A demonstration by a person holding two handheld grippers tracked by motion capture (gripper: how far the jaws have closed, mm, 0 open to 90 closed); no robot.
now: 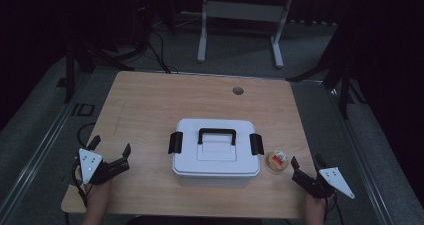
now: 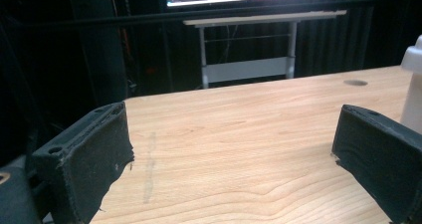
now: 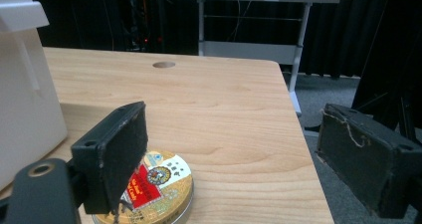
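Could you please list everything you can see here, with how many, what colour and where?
Box: one, white with a black handle and two black side latches, lid on, middle of the table.
Tin: one, round, gold with a red label, flat on the table right of the box.
Table: one, light wood, a round hole near its far edge.
Desk frame: one, white-legged, on the floor beyond the table.
Left gripper: one, black, jaws open, near left corner.
Right gripper: one, black, jaws open, beside the tin.
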